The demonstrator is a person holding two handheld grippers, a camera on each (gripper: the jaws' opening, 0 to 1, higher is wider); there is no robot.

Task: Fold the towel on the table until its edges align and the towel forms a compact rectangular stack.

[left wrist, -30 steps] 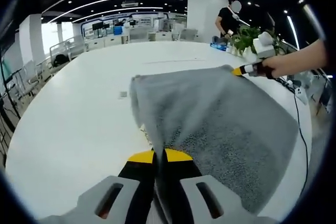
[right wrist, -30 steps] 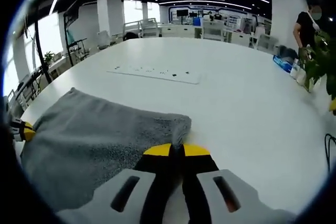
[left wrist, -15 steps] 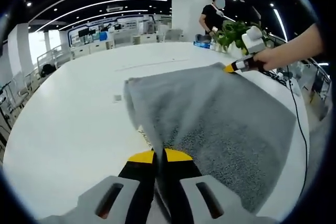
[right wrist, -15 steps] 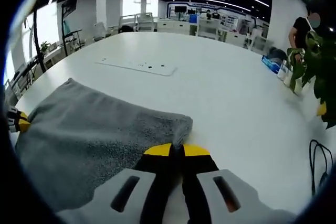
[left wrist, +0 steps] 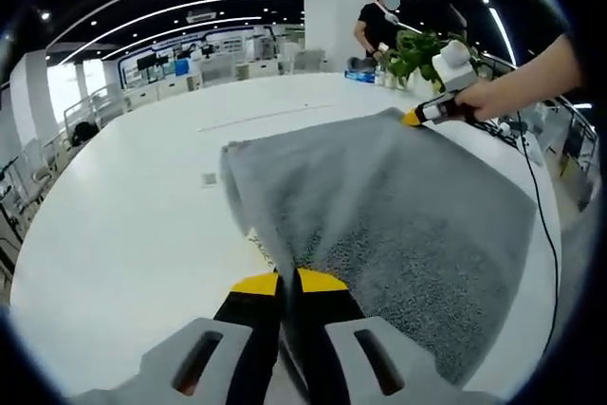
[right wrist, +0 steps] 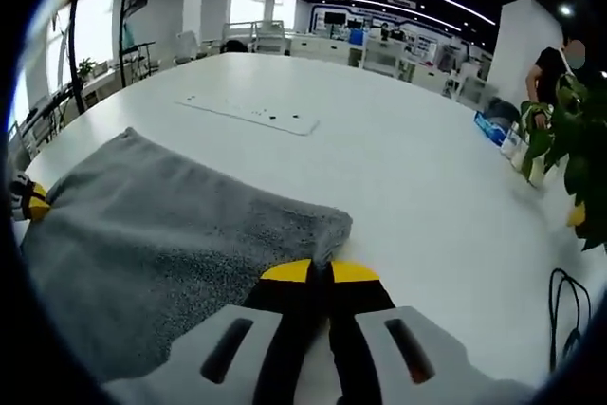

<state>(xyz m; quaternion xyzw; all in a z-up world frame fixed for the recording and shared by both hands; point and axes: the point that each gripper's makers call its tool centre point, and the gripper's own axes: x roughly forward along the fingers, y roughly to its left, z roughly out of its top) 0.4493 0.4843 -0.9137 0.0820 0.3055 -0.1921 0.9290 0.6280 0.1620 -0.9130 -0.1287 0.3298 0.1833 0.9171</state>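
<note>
A grey towel lies spread over the white table, with one fold edge running along its left side. My left gripper is shut on a towel corner at the bottom of the left gripper view. The right gripper comes in from the upper right there, held by a hand, pinching the far corner. In the right gripper view the same towel spreads to the left, and my right gripper is shut on its near corner. The left gripper's yellow tip shows at the towel's far left corner.
A white power strip lies on the table beyond the towel. Potted plants and a blue box stand at the table's far edge, a black cable hangs at the right. A person stands past the table.
Both cameras shifted slightly with the hands; the towel stays pinched at both corners and looks a little more spread and lower toward the table.
</note>
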